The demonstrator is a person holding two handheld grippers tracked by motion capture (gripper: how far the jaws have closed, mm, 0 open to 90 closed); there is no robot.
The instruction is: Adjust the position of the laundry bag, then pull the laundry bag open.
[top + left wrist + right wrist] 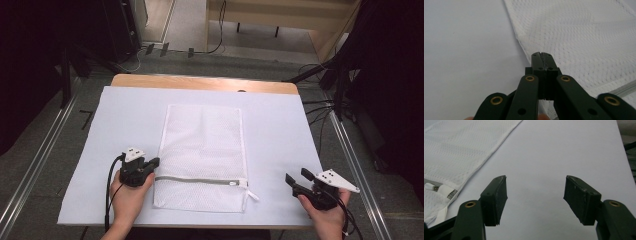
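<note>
A white mesh laundry bag (202, 150) lies flat in the middle of the white table cover (125, 115). Its grey zipper (195, 180) runs across near the front end, with the pull (243, 183) and a white tab at the right. My left gripper (154, 161) is shut, its tip at the bag's left edge just above the zipper. In the left gripper view the left gripper (541, 53) has its jaws pressed together over the bag (579, 37) edge, with no fabric visibly pinched. My right gripper (296, 175) stands open right of the bag. The right gripper (535, 195) holds nothing; the bag (454, 152) and zipper pull (430, 186) lie to its left.
The cover leaves a strip of the wooden tabletop (200, 82) bare at the far edge. Bare cover lies on both sides of the bag. Metal floor rails (35, 165) flank the table, and cables and dark stands (325, 80) crowd the far right.
</note>
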